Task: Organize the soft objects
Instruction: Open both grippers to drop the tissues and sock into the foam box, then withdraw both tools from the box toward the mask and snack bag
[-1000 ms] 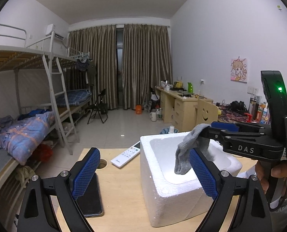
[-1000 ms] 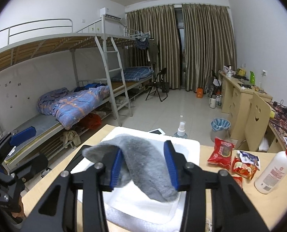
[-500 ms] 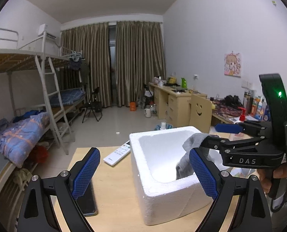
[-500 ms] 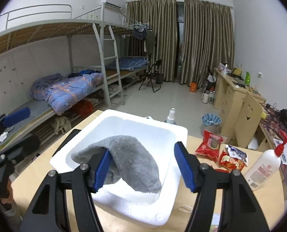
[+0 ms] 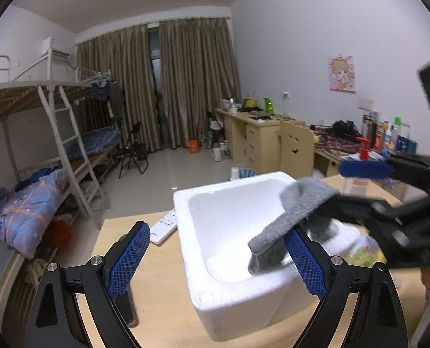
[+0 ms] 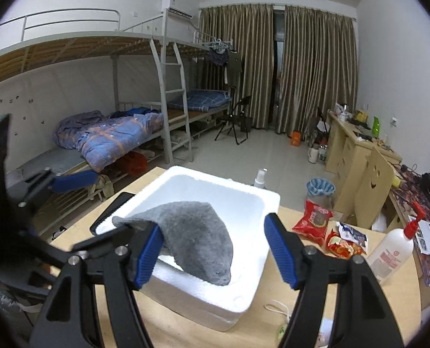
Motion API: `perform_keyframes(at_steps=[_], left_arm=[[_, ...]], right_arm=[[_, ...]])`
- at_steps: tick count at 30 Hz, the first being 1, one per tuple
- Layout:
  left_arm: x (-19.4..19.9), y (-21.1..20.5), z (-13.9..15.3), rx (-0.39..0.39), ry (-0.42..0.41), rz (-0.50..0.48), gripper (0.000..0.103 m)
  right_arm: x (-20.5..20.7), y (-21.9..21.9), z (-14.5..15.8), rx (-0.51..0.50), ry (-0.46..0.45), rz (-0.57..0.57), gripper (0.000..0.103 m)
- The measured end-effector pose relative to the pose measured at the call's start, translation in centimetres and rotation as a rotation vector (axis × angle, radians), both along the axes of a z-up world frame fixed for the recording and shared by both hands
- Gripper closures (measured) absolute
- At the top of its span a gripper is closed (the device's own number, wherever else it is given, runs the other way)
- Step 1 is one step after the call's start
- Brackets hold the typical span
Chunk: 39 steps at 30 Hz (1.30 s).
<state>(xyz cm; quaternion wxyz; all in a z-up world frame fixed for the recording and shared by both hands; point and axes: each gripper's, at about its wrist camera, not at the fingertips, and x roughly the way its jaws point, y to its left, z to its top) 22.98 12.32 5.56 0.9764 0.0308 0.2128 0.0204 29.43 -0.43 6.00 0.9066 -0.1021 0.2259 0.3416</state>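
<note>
A grey fuzzy sock (image 6: 197,240) is draped over the left finger of my right gripper (image 6: 215,249) and hangs down into a white foam box (image 6: 255,200) on the wooden table. The right gripper's jaws stand wide apart. In the left wrist view the same sock (image 5: 299,211) hangs from the right gripper's finger over the foam box (image 5: 232,298). My left gripper (image 5: 215,261) is open and empty, just in front of the box's near left wall.
A white remote (image 5: 164,226) and a black phone (image 6: 110,213) lie left of the box. Red snack packets (image 6: 313,221), a white pump bottle (image 6: 391,252) and a white cord (image 6: 275,308) lie to its right. Bunk beds, desks and a chair stand behind.
My right gripper opened and the sock dropped lower into the box, now only hanging on the left finger. The left gripper moved slightly, staying open.
</note>
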Motion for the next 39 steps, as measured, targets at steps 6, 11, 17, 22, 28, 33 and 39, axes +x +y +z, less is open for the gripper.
perform_keyframes(at_steps=[6, 11, 17, 22, 28, 33, 39], left_arm=[[2.3, 2.0, -0.5, -0.051, 0.044, 0.091, 0.009], [1.0, 1.8, 0.0, -0.06, 0.001, 0.067, 0.009], [-0.5, 0.7, 1.0, -0.051, -0.04, 0.05, 0.009], [-1.8, -0.3, 1.7, -0.05, -0.057, 0.03, 0.009], [-3.3, -1.9, 2.6, -0.046, -0.08, -0.004, 0.009], [-4.5, -3.1, 3.3, -0.058, -0.094, -0.024, 0.009], [-6.3, -5.0, 4.1, -0.055, -0.12, -0.061, 0.009]], right_arm=[[0.2, -0.7, -0.2, 0.025, 0.019, 0.019, 0.028], [0.3, -1.4, 0.1, 0.04, 0.009, 0.007, 0.028], [-0.2, -1.6, 0.2, 0.053, 0.005, 0.0, 0.027], [-1.0, -2.7, 0.4, 0.063, -0.001, -0.017, 0.027], [-2.0, -4.4, 0.8, 0.08, -0.014, -0.05, 0.025], [-3.2, -6.4, 1.5, 0.096, -0.042, -0.084, 0.022], [-4.9, -8.7, 2.2, 0.119, -0.066, -0.118, 0.011]])
